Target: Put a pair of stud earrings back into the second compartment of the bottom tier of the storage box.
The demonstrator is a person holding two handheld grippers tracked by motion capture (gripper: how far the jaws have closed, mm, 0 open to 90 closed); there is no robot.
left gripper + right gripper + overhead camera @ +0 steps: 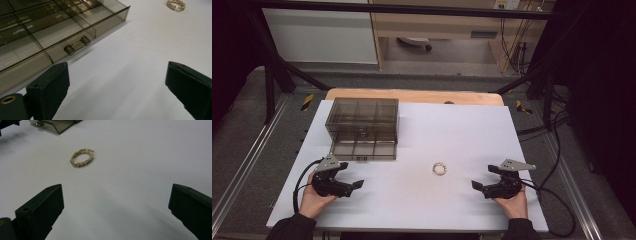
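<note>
Landmark: the gold beaded bracelet (440,169), a small closed loop lying flat on the white table sheet (452,130), about midway between the two grippers.

Left gripper (358,184): held low over the sheet, well to the left of the bracelet, hand wrapped around its rear and forearm entering from the near edge. It points sideways toward the bracelet. Jaws stand wide apart in the left gripper view, bare sheet between them, nothing gripped.

Right gripper (476,185): mirrored pose, to the right of the bracelet and slightly nearer the person, pointing back toward it. In the right gripper view the jaws are spread wide, nothing between them; the bracelet (82,158) lies ahead of them, apart from both.

Smoky translucent plastic organiser box (363,128): beyond and left of the bracelet, well apart from it. Its lower drawer is pulled out toward the person; dividers visible, and a small bar handle (77,45) on the drawer front.

Open room: bare sheet all round the bracelet, widest on its far-right side. The near sheet edge runs just behind both hands.
</note>
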